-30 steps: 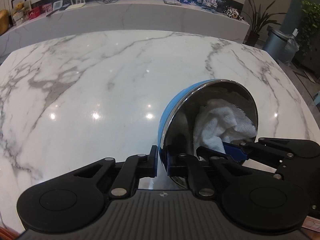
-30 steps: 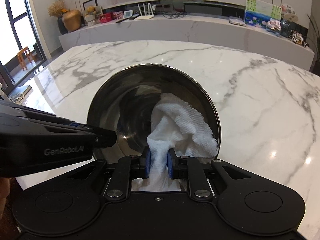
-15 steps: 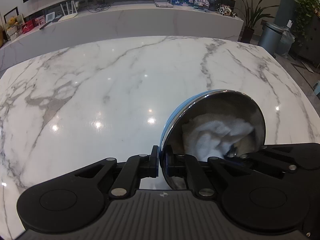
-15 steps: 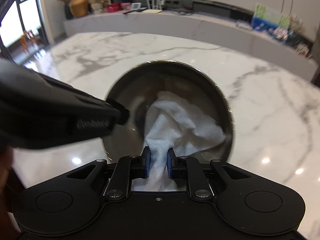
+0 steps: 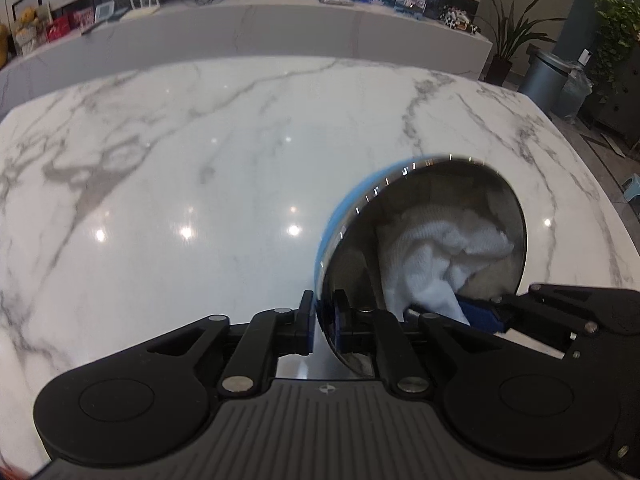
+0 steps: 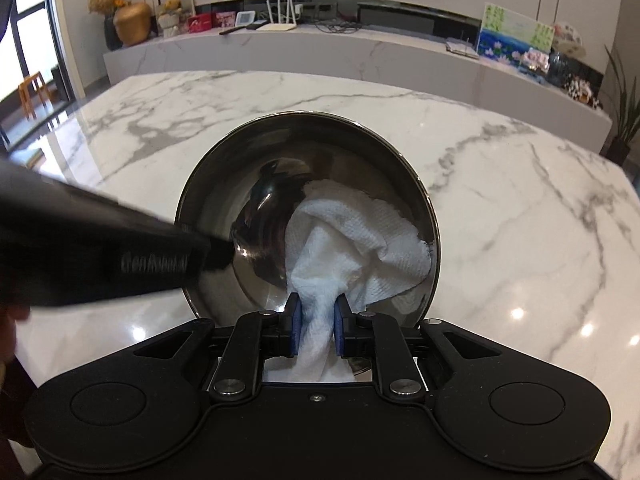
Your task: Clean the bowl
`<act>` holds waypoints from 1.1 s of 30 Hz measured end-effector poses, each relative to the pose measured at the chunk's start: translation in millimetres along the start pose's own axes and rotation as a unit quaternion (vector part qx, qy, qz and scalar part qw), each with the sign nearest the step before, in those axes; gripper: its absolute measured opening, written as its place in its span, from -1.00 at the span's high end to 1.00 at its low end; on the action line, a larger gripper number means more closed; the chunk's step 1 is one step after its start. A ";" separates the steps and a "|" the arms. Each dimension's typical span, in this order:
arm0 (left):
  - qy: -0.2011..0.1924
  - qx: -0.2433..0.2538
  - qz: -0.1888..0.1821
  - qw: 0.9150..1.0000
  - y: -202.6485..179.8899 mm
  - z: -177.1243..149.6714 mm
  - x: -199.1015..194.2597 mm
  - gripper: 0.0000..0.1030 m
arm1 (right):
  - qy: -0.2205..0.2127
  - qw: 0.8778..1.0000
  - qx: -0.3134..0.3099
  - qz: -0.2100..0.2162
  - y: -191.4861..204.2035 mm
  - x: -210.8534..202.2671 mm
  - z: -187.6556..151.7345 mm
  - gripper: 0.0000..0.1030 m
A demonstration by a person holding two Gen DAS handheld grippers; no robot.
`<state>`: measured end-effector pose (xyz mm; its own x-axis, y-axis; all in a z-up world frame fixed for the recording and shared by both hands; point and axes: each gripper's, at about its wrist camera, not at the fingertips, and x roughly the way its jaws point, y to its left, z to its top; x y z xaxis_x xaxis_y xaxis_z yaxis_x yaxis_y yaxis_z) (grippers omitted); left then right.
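Note:
A steel bowl with a blue outside (image 5: 348,216) is held tilted on its side above the marble table. My left gripper (image 5: 323,322) is shut on the bowl's rim. In the right wrist view the bowl's shiny inside (image 6: 256,216) faces me. My right gripper (image 6: 314,330) is shut on a white cloth (image 6: 352,236), which is pressed into the bowl's right half. The cloth also shows in the left wrist view (image 5: 436,252), with the right gripper (image 5: 476,314) coming in from the right. The left gripper (image 6: 216,250) reaches the bowl's left rim in the right wrist view.
A white marble table (image 5: 200,168) lies under the bowl. A long marble counter (image 6: 320,52) with a router, pictures and ornaments stands behind it. A grey bin (image 5: 544,80) and plants stand at the far right.
The bowl stays clamped and tilted while the cloth has shifted inside it, from bunched upright to spread toward the right side. Both grippers moved slightly with the wiping.

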<state>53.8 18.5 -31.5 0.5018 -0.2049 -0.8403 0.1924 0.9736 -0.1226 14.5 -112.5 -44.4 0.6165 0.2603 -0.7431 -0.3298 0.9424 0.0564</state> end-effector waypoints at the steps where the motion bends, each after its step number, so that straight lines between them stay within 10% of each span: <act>1: 0.002 -0.004 -0.003 1.000 1.1 -1.4 0.9 0.80 | 0.000 1.000 0.011 0.010 -1.6 0.5 0.7 0.73; 10: 0.002 0.005 -0.005 1.000 1.0 -0.4 1.4 0.80 | 0.002 1.000 0.007 0.012 3.0 -1.7 -0.5 0.73; 21: -0.005 0.051 0.023 0.998 -11.3 5.9 -3.3 0.83 | -0.014 0.991 -0.087 -0.098 21.3 -0.9 -1.6 0.74; 33: -0.008 0.024 0.005 1.000 -6.6 6.1 1.2 0.74 | -0.002 0.998 -0.029 -0.060 6.4 3.7 -2.5 0.73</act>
<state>58.2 11.2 -28.5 0.5177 -0.1966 -0.8327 0.2265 0.9700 -0.0882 12.9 -106.0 -48.5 0.6573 0.1467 -0.7392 -0.2937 0.9532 -0.0719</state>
